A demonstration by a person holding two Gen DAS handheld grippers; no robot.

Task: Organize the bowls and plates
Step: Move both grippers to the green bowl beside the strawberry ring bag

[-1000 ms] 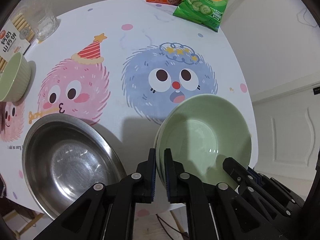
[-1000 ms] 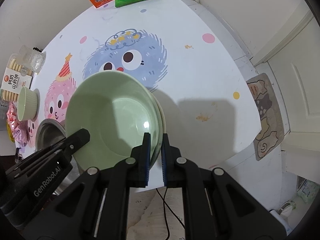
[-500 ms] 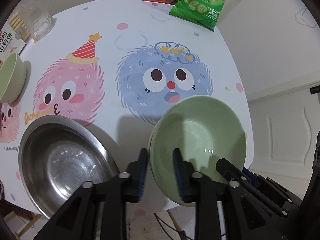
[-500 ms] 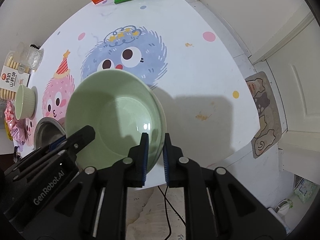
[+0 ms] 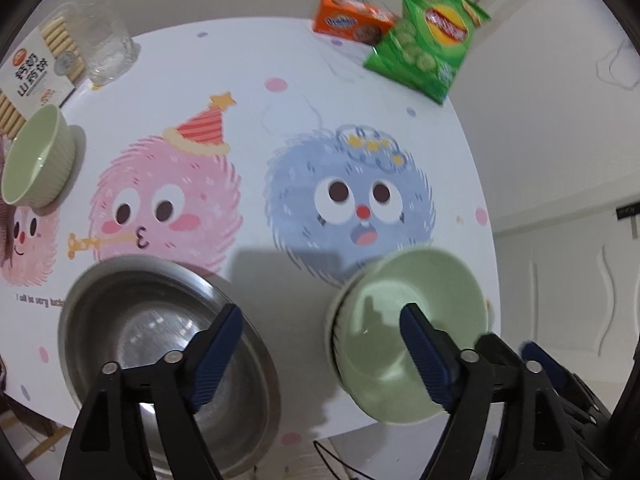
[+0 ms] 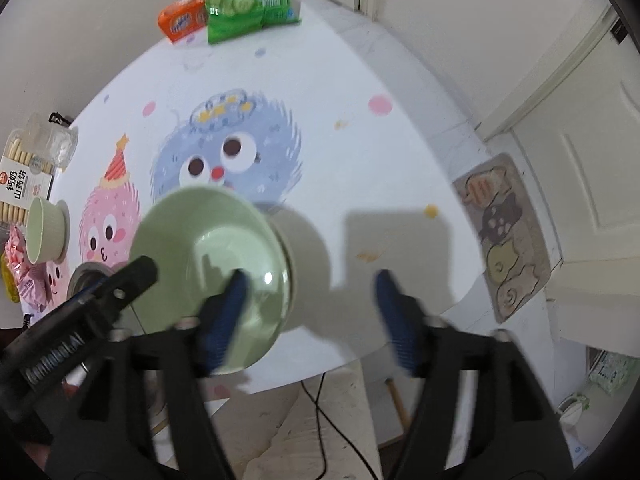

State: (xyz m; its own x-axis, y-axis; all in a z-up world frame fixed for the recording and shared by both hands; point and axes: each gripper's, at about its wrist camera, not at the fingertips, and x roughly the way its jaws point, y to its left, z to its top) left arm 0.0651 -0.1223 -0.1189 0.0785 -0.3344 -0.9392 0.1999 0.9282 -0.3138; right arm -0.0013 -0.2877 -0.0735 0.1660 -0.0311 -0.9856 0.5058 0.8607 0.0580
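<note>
Pale green ceramic, that's the big bowl (image 5: 412,336), sitting near the front edge of the round table (image 5: 280,64), right of the steel basin (image 5: 160,360). It looks like a second green dish is nested under it, but the rim's too blurry to be sure.

Left gripper (image 5: 320,356) is spread wide: one blue pad sits in front of the basin, the other overlaps the bowl's inside, nothing pinched. Right gripper (image 6: 310,312) is spread wide too, left pad in front of the bowl's interior, right pad out past the rim above bare tabletop.

A small ribbed green bowl (image 5: 36,156) sits far left by the cracker pack (image 5: 36,64) and a clear glass (image 5: 108,46). Chips bag (image 5: 428,40) and orange box (image 5: 352,20) are at the far edge. The middle of the table, over the cartoon monsters, is wide open, and so is the stretch right of the bowl.
</note>
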